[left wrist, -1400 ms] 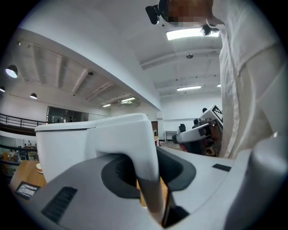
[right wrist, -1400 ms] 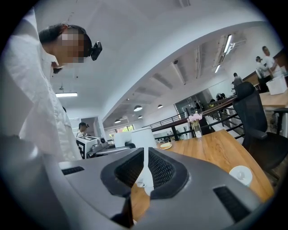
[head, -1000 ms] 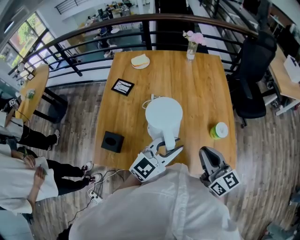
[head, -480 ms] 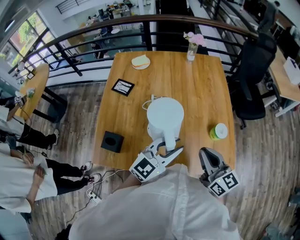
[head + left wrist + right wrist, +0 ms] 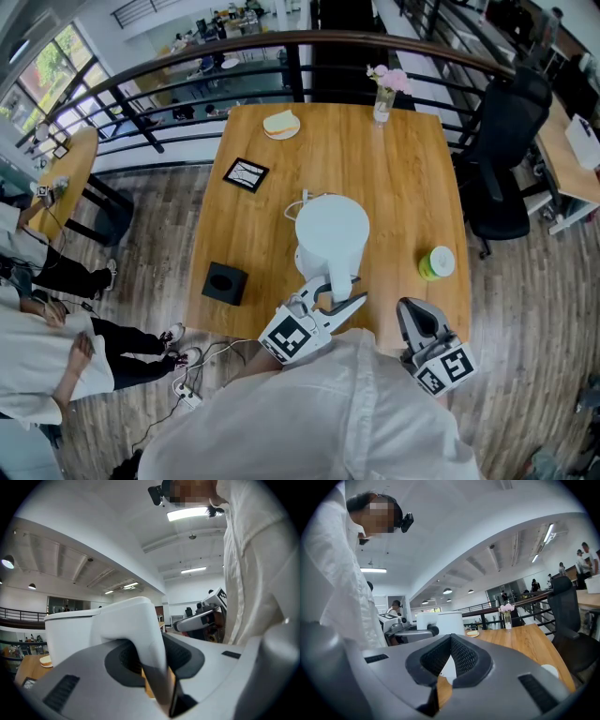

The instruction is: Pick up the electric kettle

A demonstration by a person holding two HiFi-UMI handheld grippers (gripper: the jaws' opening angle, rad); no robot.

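A white electric kettle (image 5: 330,232) is over the middle of the wooden table (image 5: 394,169); I cannot tell whether its base touches the wood. My left gripper (image 5: 334,302) is shut on the kettle's handle (image 5: 136,630), which fills the space between its pads (image 5: 180,653) in the left gripper view. The kettle body (image 5: 70,634) rises just beyond the jaws. My right gripper (image 5: 413,317) hovers at the table's near right edge, shut and empty, its tips meeting (image 5: 451,637). From there the kettle (image 5: 449,620) and the left gripper (image 5: 410,632) show to the left.
On the table are a black box (image 5: 225,282), a framed card (image 5: 246,173), a plate with bread (image 5: 280,123), a vase of pink flowers (image 5: 383,89) and a green cup (image 5: 438,262). A black office chair (image 5: 502,159) stands to the right, a railing (image 5: 187,70) behind.
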